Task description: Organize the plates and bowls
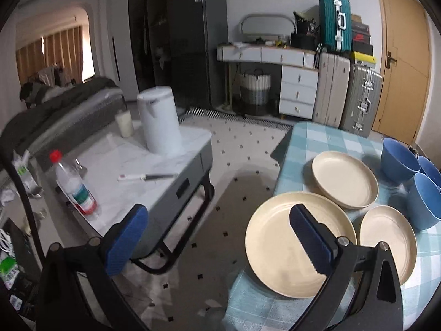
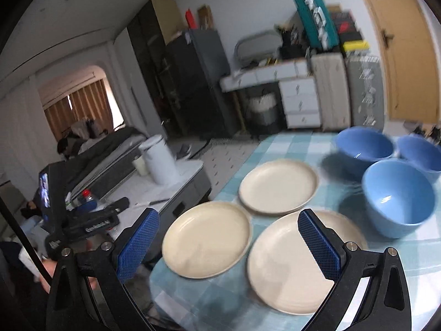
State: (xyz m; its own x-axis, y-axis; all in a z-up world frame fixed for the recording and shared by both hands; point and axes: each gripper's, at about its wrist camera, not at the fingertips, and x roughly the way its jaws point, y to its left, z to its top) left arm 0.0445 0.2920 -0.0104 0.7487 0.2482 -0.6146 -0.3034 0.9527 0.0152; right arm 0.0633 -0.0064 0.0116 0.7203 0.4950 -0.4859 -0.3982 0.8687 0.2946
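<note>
While nothing is gripped yet, both tools hang above the checked counter (image 2: 275, 143) with jaws spread wide: left hand-held gripper (image 1: 217, 237), right hand-held gripper (image 2: 234, 240). Three cream plates (image 2: 278, 189) lie flat in a cluster at the counter's near edge, rims close or just overlapping; three blue bowls (image 2: 397, 195) sit upright at 2 o'clock from them. All look empty. Plates look rigid, light, smooth, probably slick against the ribbed pads, so I'd pinch a raised rim at the outer edge, not the flat centre. Bowls: grip the wall at the lip. They should nest easily.
</note>
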